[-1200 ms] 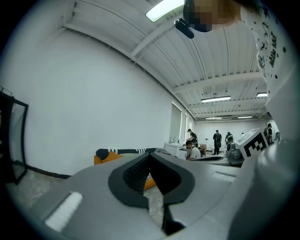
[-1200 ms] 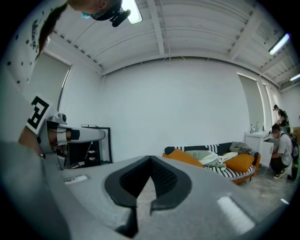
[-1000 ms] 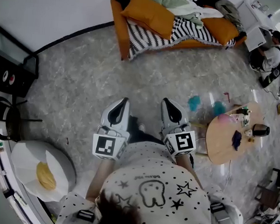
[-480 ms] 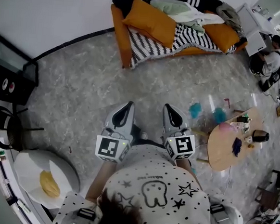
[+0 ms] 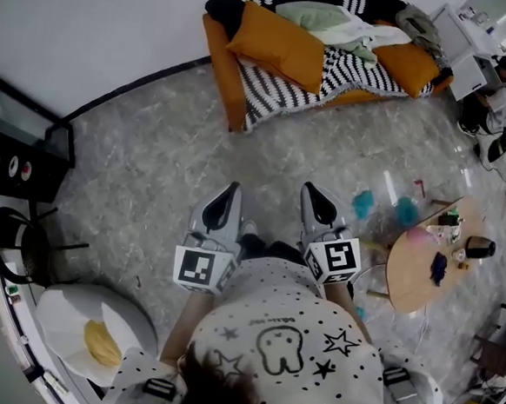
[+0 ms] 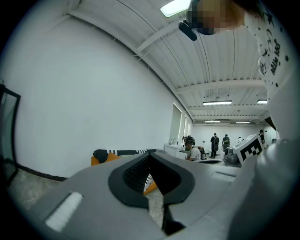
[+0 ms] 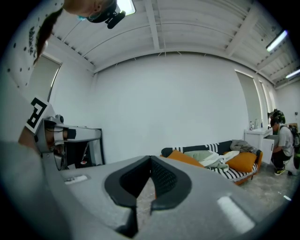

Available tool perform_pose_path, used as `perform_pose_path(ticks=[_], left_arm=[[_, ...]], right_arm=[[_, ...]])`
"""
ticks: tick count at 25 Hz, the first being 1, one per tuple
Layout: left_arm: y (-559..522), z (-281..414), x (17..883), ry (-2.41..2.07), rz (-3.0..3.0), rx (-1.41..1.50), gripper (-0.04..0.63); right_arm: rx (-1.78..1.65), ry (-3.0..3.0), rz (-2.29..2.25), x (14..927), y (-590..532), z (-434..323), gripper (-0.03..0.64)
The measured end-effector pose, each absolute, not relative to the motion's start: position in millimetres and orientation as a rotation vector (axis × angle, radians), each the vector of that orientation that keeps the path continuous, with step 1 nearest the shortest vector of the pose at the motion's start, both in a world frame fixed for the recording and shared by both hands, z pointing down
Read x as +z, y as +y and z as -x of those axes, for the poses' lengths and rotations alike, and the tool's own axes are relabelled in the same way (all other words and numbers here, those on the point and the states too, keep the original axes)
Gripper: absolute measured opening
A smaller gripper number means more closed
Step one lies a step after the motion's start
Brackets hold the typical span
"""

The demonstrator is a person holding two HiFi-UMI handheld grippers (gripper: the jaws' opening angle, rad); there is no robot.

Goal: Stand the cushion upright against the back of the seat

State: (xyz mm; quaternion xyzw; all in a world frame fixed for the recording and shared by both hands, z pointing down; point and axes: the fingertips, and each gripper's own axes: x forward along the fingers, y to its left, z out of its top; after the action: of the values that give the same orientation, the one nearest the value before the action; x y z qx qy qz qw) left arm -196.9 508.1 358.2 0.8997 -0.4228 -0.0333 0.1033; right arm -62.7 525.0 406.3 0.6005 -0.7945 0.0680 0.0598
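A person in a white shirt with black dots and stars was seen from above, standing on a grey stone-patterned floor. A grey two-jaw gripper was held in each hand, and both were pointed toward the sofa. The left gripper was closed, with its black ribbed pads pressed together at the tips and nothing held between them. The right gripper was closed the same way, and nothing was held in it.

A long orange sofa was set against the white wall, well apart from both grippers. A black-and-white striped blanket was spread over its seat. The big orange cushion was found on top of the blanket, near the sofa's left end as seen from the head view. It was lying low and slanted on the seat, not stood up against the back. A smaller orange pillow was placed near the other end. A pale green cloth and a white cloth were piled between the two.

A round wooden table with small things on it was seen on the person's right. A white round floor pad with a yellow middle, like a fried egg, was seen on the left. A black chair and a black shelf were placed beyond it.
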Motion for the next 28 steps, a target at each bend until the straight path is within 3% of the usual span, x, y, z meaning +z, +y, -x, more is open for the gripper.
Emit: perform_pose_path(ticks=[7, 28], left_arm=[[490.6, 204.5, 354.0, -1.253, -2.645, -0.112, -0.002], [416.8, 137.8, 346.8, -1.295, -2.635, -0.134, -0.002]], right_arm=[[0.201, -2.393, -1.827, 404.2, 515.7, 68.9, -0.005], [0.188, -2.392, -1.780, 402.4, 433.9, -2.9, -0.005]])
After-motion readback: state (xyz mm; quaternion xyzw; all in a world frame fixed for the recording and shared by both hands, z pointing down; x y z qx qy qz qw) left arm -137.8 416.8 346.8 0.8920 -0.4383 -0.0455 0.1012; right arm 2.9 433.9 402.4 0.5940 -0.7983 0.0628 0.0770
